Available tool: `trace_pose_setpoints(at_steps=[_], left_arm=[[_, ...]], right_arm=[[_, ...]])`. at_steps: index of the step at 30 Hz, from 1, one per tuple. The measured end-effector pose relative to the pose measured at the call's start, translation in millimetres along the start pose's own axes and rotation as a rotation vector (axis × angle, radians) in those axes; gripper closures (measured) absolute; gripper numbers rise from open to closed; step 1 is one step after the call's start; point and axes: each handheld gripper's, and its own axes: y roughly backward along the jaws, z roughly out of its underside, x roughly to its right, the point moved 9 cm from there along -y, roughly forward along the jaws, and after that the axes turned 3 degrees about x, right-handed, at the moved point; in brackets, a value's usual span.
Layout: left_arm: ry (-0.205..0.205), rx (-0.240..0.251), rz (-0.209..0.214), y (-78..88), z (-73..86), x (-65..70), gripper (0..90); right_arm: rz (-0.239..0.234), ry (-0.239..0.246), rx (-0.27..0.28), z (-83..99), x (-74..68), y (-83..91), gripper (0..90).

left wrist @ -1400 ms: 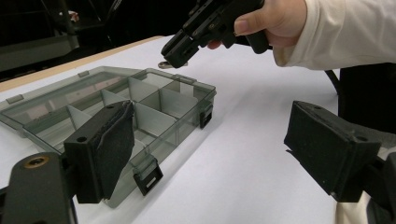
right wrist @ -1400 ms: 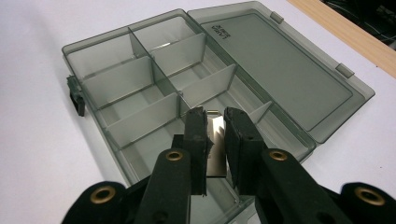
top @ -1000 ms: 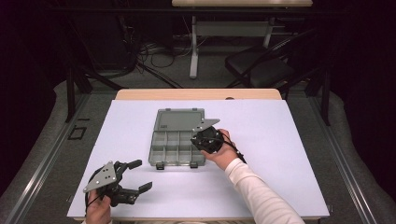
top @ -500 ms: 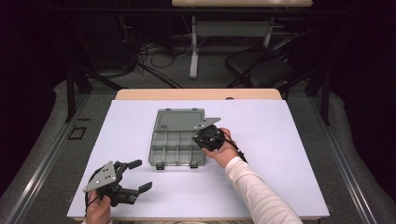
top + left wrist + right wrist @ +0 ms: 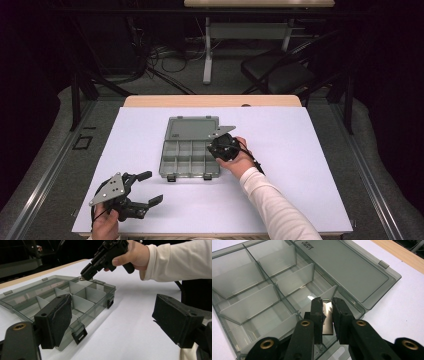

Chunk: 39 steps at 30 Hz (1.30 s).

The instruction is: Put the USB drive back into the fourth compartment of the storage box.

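A smoky grey compartment box [image 5: 176, 161] lies open in the middle of the white table, its lid [image 5: 192, 128] folded flat at the far side. My right gripper [image 5: 220, 145] hangs over the box's right end, pointing down into a compartment. In the right gripper view its jaws [image 5: 327, 302] are shut on a thin clear divider plate [image 5: 328, 322] standing on edge. The left gripper view shows this same right gripper [image 5: 86, 276] above the box's [image 5: 95, 300] far corner. My left gripper [image 5: 152, 187] rests at the table's near left, open, nothing between its pads [image 5: 62, 317].
The box's other dividers [image 5: 254, 303] stand in place and split it into several compartments. White table surface [image 5: 300, 165] runs bare to the right of the box. A wooden edge [image 5: 210, 100] bounds the far side, with a chair [image 5: 280, 75] beyond.
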Motion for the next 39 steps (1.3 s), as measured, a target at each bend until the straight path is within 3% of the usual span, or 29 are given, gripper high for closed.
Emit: trace_pose_setpoints(at_steps=[24, 30, 39], left_arm=[[0.000, -0.001, 0.000, 0.0, 0.3, -0.3, 15.7], [0.006, 0.003, 0.001, 0.3, 0.1, -1.4, 15.7], [0.007, 0.004, 0.001, -0.7, -0.1, -1.7, 15.7]], right_arm=[[0.003, 0.004, -0.005, 1.1, -2.1, -3.1, 78.3], [0.002, -0.002, 0.008, 0.5, -1.1, -2.3, 72.6], [0.003, -0.020, 0.032, -0.8, -6.1, 3.7, 56.0]])
